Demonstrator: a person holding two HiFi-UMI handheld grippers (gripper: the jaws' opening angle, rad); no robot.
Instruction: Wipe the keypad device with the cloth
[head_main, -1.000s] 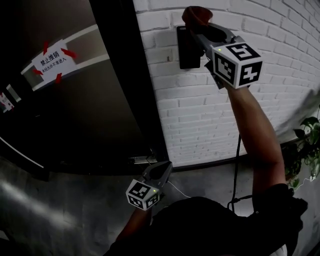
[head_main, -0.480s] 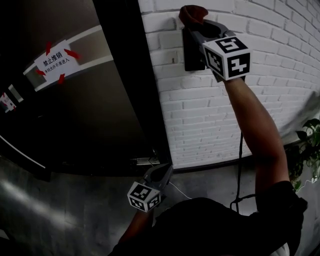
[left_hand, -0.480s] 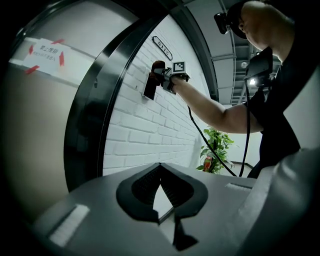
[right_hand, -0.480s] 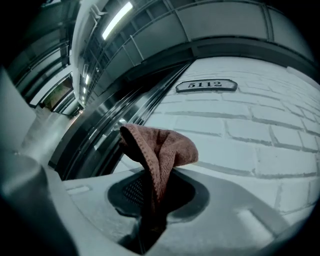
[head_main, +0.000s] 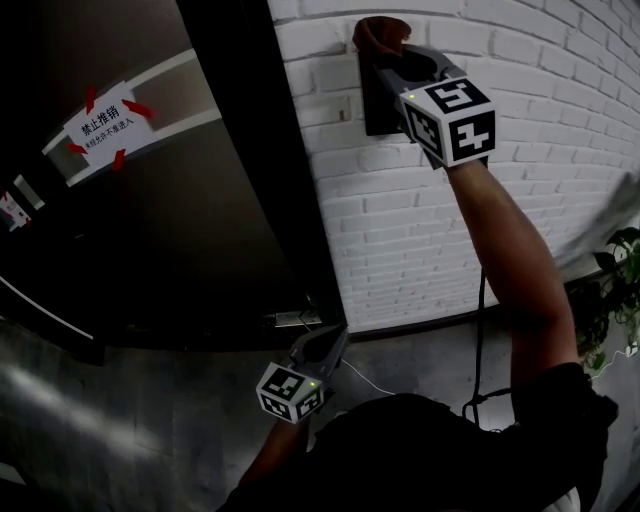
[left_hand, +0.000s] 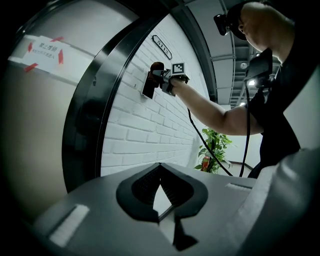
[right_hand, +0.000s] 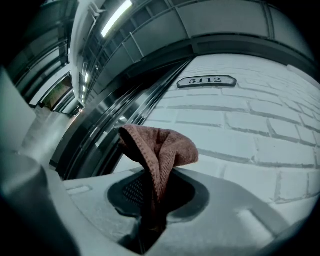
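A black keypad device (head_main: 375, 115) hangs on the white brick wall (head_main: 540, 70). My right gripper (head_main: 385, 55) is raised to its top edge, shut on a brown cloth (head_main: 378, 32) that bunches out past the jaws against the wall. The right gripper view shows the cloth (right_hand: 160, 147) pinched in the right gripper (right_hand: 155, 175), folded over toward the bricks. From the left gripper view the keypad device (left_hand: 148, 85) and the cloth (left_hand: 156, 67) show far up the wall. My left gripper (head_main: 322, 345) hangs low by the door's foot, shut and holding nothing.
Left of the keypad stands a dark door (head_main: 180, 220) with a taped white paper sign (head_main: 105, 125). A number plate (right_hand: 205, 81) sits higher on the wall. A black cable (head_main: 478, 330) hangs under the right arm. A potted plant (head_main: 610, 290) stands at the right.
The right gripper with the cloth has shifted slightly left and up over the top of the keypad device. The left gripper has stayed low in the same place.
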